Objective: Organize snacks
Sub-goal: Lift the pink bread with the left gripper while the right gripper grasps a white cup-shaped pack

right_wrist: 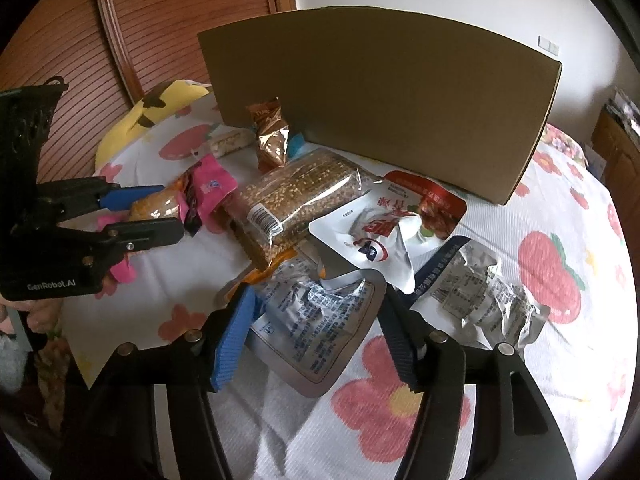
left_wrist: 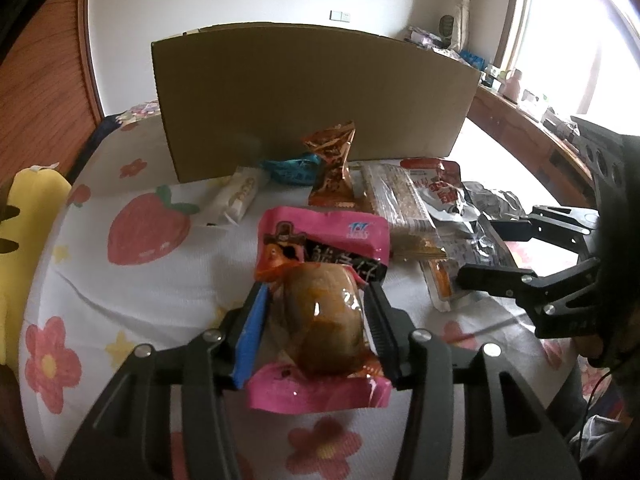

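Note:
My left gripper is shut on a pink snack packet with a brown bun showing through its clear window; the pads press on its two sides. In the right wrist view this left gripper holds the pink packet just above the flowered bedsheet. My right gripper is open, its fingers standing either side of a flat silver pouch that lies on the sheet. From the left wrist view the right gripper sits over that pile. A tall cardboard box stands behind the snacks.
Loose on the sheet: an orange-brown candy bag, a clear pack of grain bars, a red-and-white pouch, a crumpled silver pack, a white bar, a blue packet. A yellow plush toy lies at the left edge.

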Demonstrator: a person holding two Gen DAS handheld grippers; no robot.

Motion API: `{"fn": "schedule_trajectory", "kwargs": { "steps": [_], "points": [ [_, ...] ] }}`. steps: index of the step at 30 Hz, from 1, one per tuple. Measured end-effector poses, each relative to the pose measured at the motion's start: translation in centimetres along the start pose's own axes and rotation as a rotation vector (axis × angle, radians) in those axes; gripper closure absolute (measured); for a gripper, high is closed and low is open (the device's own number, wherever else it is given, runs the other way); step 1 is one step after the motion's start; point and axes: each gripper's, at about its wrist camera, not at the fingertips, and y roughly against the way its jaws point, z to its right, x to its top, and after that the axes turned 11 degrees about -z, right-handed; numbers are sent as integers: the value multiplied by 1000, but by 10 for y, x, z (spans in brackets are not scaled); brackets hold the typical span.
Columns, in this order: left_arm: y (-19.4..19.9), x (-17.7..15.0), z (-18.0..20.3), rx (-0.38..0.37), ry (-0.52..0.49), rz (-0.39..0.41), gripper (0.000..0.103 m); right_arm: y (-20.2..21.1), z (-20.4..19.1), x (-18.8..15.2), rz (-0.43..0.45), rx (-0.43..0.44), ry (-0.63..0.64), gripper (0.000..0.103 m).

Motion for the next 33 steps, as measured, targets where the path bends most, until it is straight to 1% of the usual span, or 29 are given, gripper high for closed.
{"fn": "schedule_trajectory", "kwargs": {
  "steps": [5,6,8,10,18,23,24,26,33],
  "points": [
    [2,-2,0,3,7,15,60,4,1,-7,11,13,-4,49],
    [2,-3,-1,1,9,17,61,7,2,-9,15,18,-4,53],
    [3,-4,-1,-1,15,21,61,11,2,-13,20,21,-4,57],
    [3,-5,0,-1,19,24,62,15,0,-17,25,29,1,66],
    [5,-7,1,-8,27,18,62,31,-2,-21,55,66,1,86],
    [7,-10,2,-5,29,32,64,39,-2,-25,72,81,4,90],
    [7,-11,2,-4,31,34,64,41,-2,-26,78,88,0,95],
    [8,-13,2,-7,36,38,65,45,-1,-27,89,99,-4,96],
    [13,-20,2,-21,53,46,65,52,-2,-28,107,88,1,100]
  ]
}}
